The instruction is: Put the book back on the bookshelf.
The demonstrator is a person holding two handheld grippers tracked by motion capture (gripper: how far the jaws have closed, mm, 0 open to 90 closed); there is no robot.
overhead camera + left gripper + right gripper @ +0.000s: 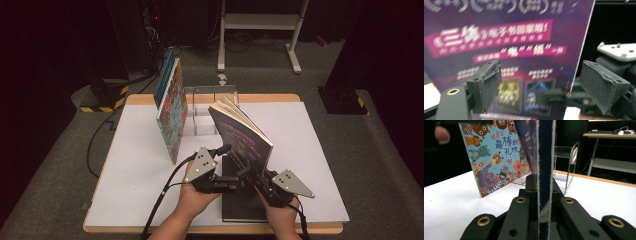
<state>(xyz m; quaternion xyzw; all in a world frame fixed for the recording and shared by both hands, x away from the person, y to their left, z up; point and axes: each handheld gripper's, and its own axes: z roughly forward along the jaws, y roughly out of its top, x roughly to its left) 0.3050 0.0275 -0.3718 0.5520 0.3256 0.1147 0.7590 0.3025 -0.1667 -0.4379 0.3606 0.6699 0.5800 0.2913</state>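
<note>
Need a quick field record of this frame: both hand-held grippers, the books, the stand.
left hand-held gripper: jaws open, nothing between the pads, facing the purple book's cover
right hand-held gripper: shut on purple book, clamped at its lower edge
purple book: lifted off the table, tilted, pages fanned at the top
picture book: upright, leaning by the clear stand
clear stand: at the table's far middle
black book: flat on the white table, near edge

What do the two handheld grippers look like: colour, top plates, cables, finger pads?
Both the left gripper and the right gripper are black, each topped by a grey three-cornered plate and trailing a black cable. The left one's fingers carry worn dark pads; brass-coloured rivets mark the linkages.
</note>
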